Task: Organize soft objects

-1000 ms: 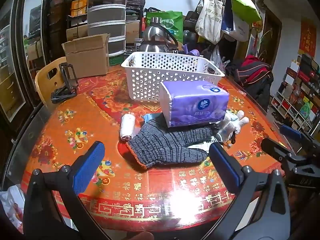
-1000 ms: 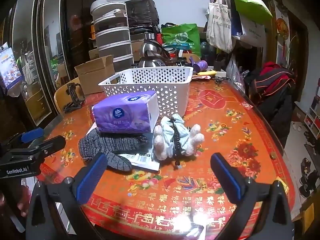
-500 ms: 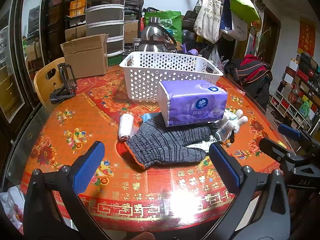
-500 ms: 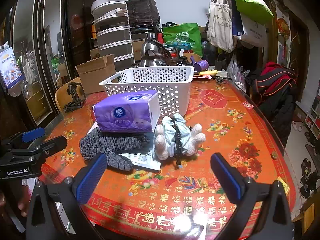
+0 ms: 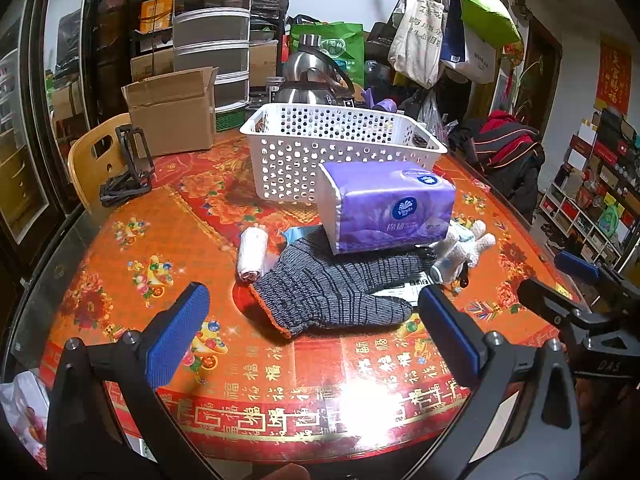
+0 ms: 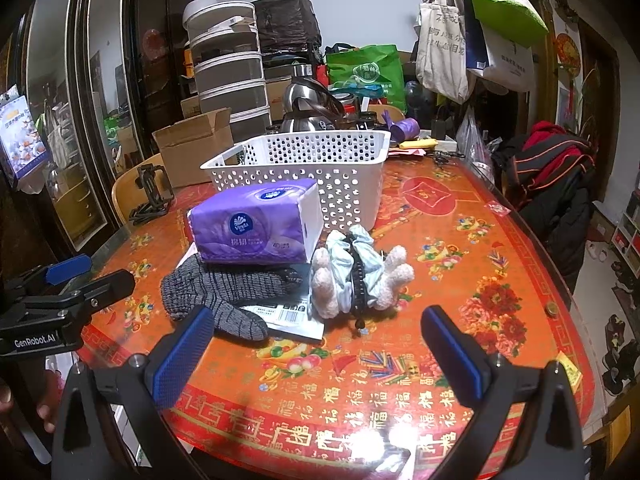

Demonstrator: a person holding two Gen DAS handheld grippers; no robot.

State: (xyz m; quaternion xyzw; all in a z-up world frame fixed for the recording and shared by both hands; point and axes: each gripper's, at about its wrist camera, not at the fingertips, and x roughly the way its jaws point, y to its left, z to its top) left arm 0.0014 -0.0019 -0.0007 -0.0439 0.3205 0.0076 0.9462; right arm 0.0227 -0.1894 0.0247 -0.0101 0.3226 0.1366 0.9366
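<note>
Bare counter (image 5: pixel 132 216) strip along near edge, between both tools and pile. Basket (image 5: pixel 340 148) at centre, white, perforated. Purple tissue pack (image 5: pixel 388 204) just in front of basket, lying on grey knit glove (image 5: pixel 336 288). Left tool (image 5: pixel 316 316) spread wide, empty, glove just ahead. Right tool (image 6: pixel 320 340) spread wide, empty, plush toy (image 6: pixel 360 276) just ahead, beside pack.

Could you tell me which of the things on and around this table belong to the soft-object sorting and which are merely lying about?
Belong to the job:
white basket
purple tissue pack
grey knit glove
plush toy
blue scrunchie
white cloth roll

Lying about:
cardboard box
steel kettle
black phone stand
barcoded packet
</note>
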